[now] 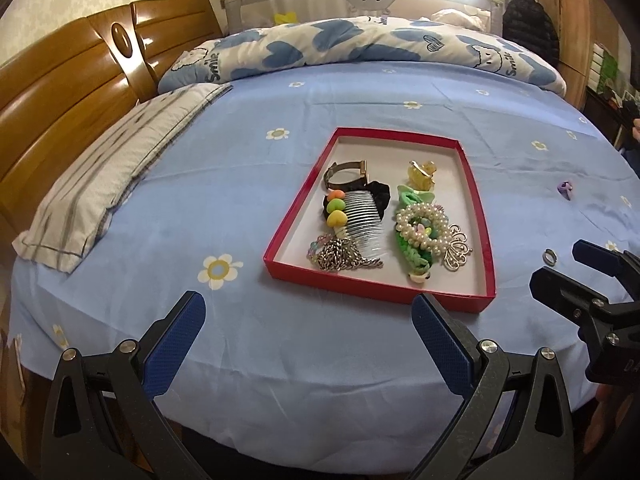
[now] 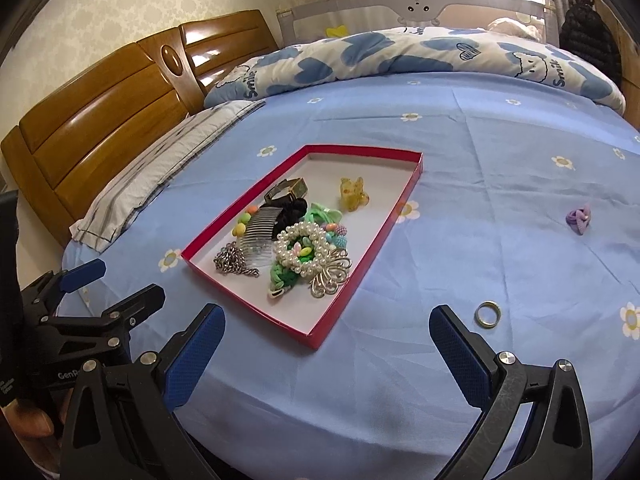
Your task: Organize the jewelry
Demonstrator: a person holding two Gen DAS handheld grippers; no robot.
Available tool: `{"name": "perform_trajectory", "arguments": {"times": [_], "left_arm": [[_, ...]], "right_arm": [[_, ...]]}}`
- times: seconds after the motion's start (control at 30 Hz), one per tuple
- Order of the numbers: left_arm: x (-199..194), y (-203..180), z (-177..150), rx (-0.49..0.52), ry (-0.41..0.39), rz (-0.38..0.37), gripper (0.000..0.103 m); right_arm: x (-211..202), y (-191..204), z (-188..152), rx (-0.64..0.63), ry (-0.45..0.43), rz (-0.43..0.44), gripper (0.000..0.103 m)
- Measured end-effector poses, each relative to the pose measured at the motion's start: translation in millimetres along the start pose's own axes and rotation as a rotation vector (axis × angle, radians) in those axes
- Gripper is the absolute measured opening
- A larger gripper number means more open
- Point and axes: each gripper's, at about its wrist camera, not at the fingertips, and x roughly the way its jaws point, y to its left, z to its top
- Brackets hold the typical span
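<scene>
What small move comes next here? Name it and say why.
Probably lower the open right gripper onto the ring: it lies on the sheet just ahead, outside the red tray that already holds most pieces.

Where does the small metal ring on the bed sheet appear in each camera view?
Left wrist view: the ring lies at far right, beside the right gripper.
Right wrist view: the ring lies lower right, near the right-hand finger.
Shared landmark: red tray, left of the ring.

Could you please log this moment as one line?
left gripper open | right gripper open | ring, purple hair tie outside red tray
</scene>
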Motion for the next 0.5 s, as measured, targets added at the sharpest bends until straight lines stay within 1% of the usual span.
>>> {"name": "perform_trajectory", "arguments": {"times": [0.5], "left_arm": [[-1.2,1.2,1.3,-0.008,-0.004,0.012,0.103]], "right_arm": [[-0.8,-1.8,0.8,0.008,0.0,0.0,0.103]]}}
